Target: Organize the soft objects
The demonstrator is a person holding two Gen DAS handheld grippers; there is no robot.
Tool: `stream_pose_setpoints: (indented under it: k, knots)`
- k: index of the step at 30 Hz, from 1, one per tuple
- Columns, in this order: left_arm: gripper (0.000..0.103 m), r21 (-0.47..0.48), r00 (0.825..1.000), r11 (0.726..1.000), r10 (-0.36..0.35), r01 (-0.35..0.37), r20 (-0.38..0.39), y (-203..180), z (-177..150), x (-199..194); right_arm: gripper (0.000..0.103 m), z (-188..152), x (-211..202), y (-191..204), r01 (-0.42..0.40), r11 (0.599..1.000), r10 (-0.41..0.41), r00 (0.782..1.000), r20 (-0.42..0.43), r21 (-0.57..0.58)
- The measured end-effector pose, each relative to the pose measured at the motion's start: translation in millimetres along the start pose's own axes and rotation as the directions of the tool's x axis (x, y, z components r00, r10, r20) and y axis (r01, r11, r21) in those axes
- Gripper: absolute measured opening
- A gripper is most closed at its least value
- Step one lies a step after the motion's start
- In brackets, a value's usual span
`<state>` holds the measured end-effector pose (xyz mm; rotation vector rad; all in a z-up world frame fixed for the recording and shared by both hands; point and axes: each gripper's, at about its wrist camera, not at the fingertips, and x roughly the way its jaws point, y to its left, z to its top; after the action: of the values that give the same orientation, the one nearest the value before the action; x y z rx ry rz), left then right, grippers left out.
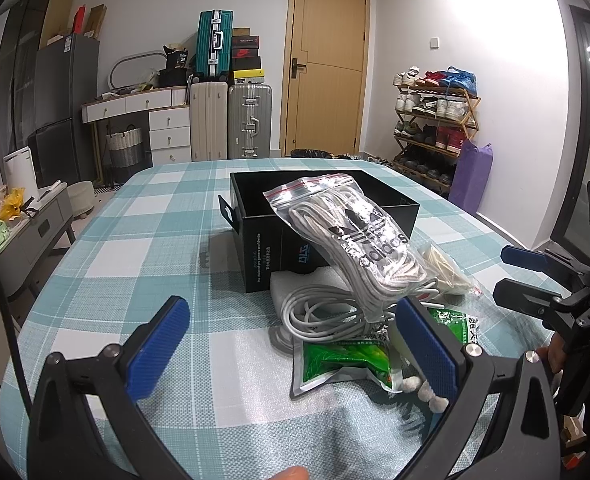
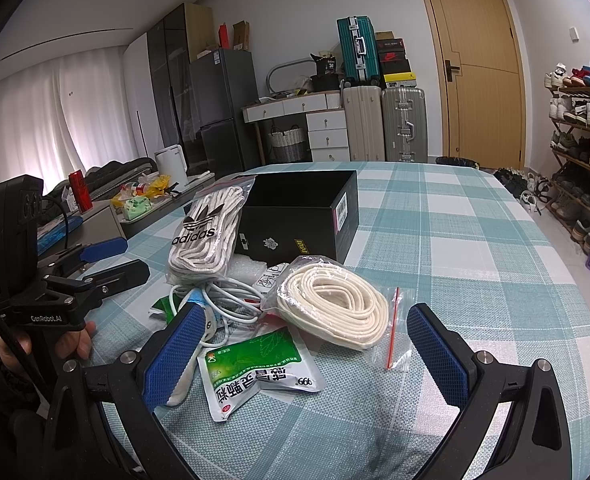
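Note:
An open black box [image 1: 295, 236] [image 2: 299, 220] stands on the checked tablecloth. A zip bag of grey-white laces marked adidas [image 1: 359, 240] [image 2: 205, 232] leans against it. In front lie a coiled white cable [image 1: 319, 312] [image 2: 231, 300], a bag of cream laces [image 2: 331, 308] [image 1: 443, 268], and a green sachet [image 1: 343, 360] [image 2: 255, 372]. My left gripper [image 1: 295, 352] is open, its right finger beside the green sachet and cable. My right gripper [image 2: 307, 356] is open, just in front of the sachet and cream laces. Both are empty.
The tablecloth [image 1: 135, 264] [image 2: 475, 280] covers a large table. Suitcases [image 1: 231, 120], a white drawer desk [image 1: 155, 116], a door [image 1: 327, 64] and a shoe rack [image 1: 435, 120] stand against the far wall. A low cabinet with clutter [image 1: 23, 232] stands left of the table.

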<state>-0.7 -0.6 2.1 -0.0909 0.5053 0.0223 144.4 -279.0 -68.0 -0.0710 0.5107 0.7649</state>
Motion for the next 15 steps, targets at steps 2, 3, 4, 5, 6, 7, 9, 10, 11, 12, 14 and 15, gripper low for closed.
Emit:
stream_pose_setpoints:
  k: [2,3,4,5,6,7,9,10,11,12,14,15]
  knots:
    - [0.103,0.001,1.000,1.000,0.009,-0.009,-0.004,-0.5,-0.4,2.0,0.103,1.0,1.6,-1.2,0.000,1.000,0.000,1.000,-0.002,-0.001]
    - [0.103,0.002,1.000,1.000,0.018,-0.018,-0.005,-0.6,-0.1,2.4,0.103,2.0,3.1,-1.2,0.001,1.000,-0.001,1.000,-0.001,0.000]
    - [0.103,0.004,1.000,1.000,0.027,-0.027,-0.003,-1.0,0.1,2.3,0.103,2.1,2.8,-1.3,0.000,1.000,0.000,1.000,-0.002,0.000]
    - [0.103,0.006,0.999,0.999,0.032,-0.032,-0.002,-1.8,-0.7,0.8,0.103,2.2,2.6,-1.5,0.001,1.000,-0.001,1.000,-0.002,0.000]
    - [0.103,0.009,0.999,0.999,0.034,-0.034,-0.003,-0.2,-0.8,-0.1,0.103,1.6,3.5,-1.1,0.001,1.000,-0.001,1.000,-0.003,0.000]
    - [0.103,0.010,0.999,0.999,0.035,-0.035,-0.007,-1.1,-1.1,3.4,0.103,0.8,4.7,-0.1,0.001,1.000,-0.001,1.000,-0.005,0.000]
    - [0.103,0.013,0.999,0.999,0.046,-0.046,-0.012,-1.2,-0.4,4.2,0.103,0.6,4.9,-1.1,0.001,1.000,-0.001,1.000,-0.008,-0.002]
    - [0.103,0.014,0.998,0.998,0.055,-0.055,-0.010,-1.2,0.1,4.0,0.103,0.0,3.5,-0.8,0.001,1.000,-0.001,1.000,-0.014,-0.003]
    - [0.103,0.014,0.998,0.998,0.061,-0.060,-0.004,-0.6,0.7,3.6,0.103,0.7,3.3,-0.9,0.001,1.000,-0.001,1.000,-0.020,-0.004]
    - [0.103,0.015,0.998,0.998,0.064,-0.064,-0.001,-0.5,1.8,3.1,0.103,0.9,3.7,-1.2,0.002,1.000,-0.002,1.000,-0.024,-0.005]
    - [0.103,0.016,0.998,0.998,0.065,-0.065,-0.003,0.1,3.8,2.7,0.103,1.7,5.4,-1.7,-0.003,1.000,0.002,0.999,-0.037,-0.005]
    - [0.103,0.011,0.998,0.998,0.064,-0.064,-0.012,0.7,5.4,2.9,0.103,2.5,6.1,-1.5,-0.008,1.000,0.008,0.999,-0.047,-0.008]
